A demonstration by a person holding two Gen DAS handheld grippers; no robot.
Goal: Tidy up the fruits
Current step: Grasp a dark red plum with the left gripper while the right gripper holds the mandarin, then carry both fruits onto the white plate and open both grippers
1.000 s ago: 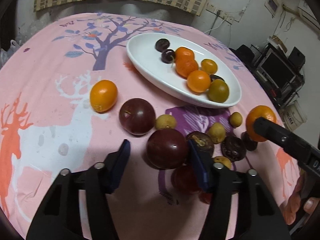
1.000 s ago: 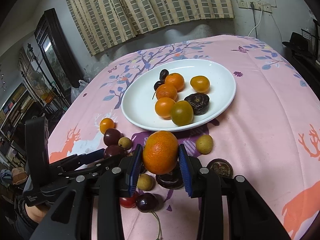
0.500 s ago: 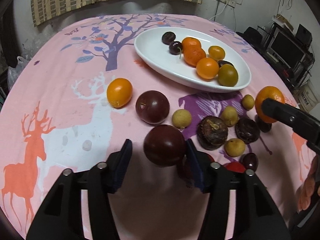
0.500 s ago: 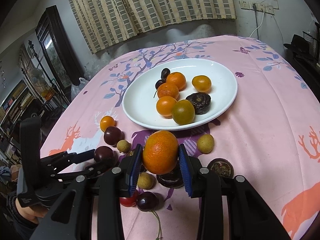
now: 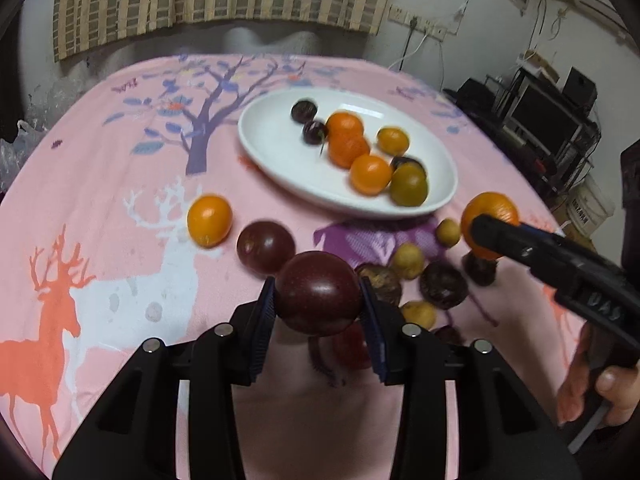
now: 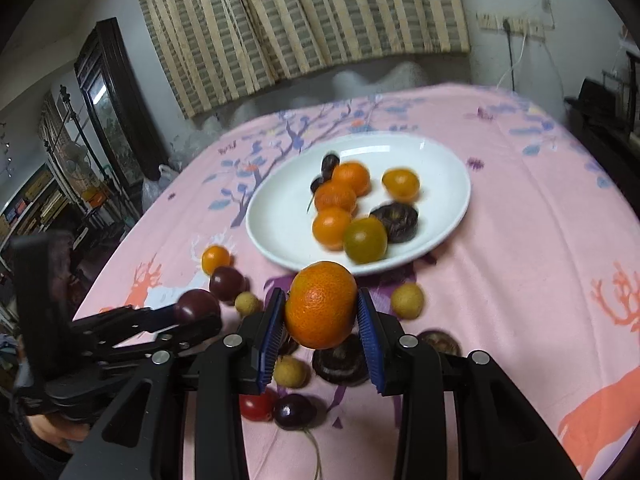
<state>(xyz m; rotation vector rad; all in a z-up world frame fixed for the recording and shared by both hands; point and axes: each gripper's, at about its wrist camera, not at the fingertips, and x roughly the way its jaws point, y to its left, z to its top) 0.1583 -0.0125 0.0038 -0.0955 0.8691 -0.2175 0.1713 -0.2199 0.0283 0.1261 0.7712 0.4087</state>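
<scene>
The left gripper (image 5: 319, 307), its jaws just closing, clamps a dark plum (image 5: 319, 293) above the pink tablecloth (image 5: 120, 184); the right gripper (image 6: 322, 320) pinches one orange (image 6: 322, 311) just short of the white plate (image 6: 280, 224). The plate holds eight fruits (three oranges, one yellow-orange, one greenish, two cherries, one dark wrinkled); one kumquat (image 5: 209, 220) and a second plum (image 5: 265, 246) lie loose nearby.

A: Where does the left wrist camera look from?
B: Close behind its fingers, angled down across the pink tablecloth (image 5: 120, 184).
A: And the right?
B: Likewise, from the other side; both share the white plate (image 5: 280, 160) (image 6: 440, 168).
</scene>
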